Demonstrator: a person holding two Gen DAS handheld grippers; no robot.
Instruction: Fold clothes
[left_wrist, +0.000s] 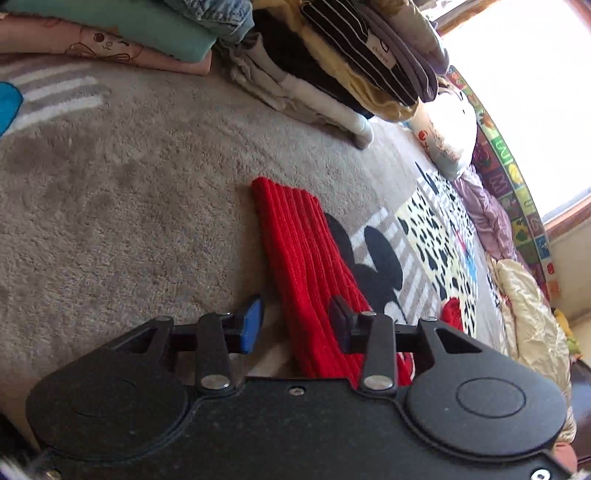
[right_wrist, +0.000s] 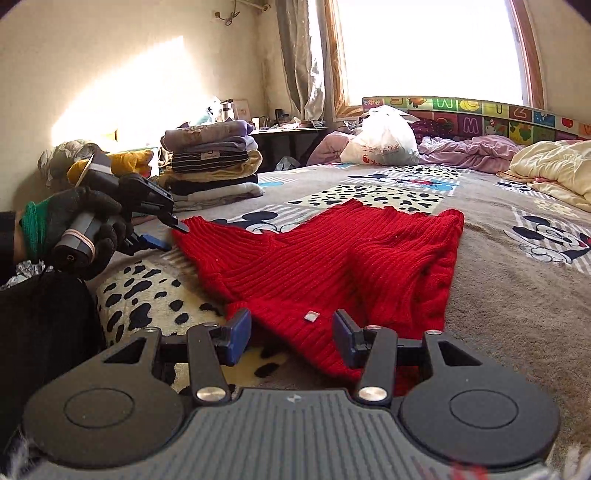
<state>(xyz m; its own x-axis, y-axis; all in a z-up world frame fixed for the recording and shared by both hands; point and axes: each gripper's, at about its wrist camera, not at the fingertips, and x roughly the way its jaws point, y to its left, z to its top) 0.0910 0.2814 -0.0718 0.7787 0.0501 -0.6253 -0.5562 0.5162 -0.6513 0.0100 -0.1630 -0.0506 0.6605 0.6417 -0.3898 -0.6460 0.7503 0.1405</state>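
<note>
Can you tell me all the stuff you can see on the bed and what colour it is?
Ribbed knitted sweater: one, red, spread mid-bed.
Stack of folded clothes: one, mixed purple, striped black, yellow, white, far left.
Plastic bag: one, white, by the window.
Crumpled quilt: one, cream, far right.
Cartoon-mouse bedspread: one, grey, underneath everything.
Left gripper: black, blue pads, at the sweater's left edge, in a gloved hand.
Right gripper: black, open over the near hem.

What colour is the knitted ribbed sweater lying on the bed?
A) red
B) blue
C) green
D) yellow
A: the red knitted ribbed sweater lies spread on the grey cartoon-print bedspread, in front of the right gripper.
</note>
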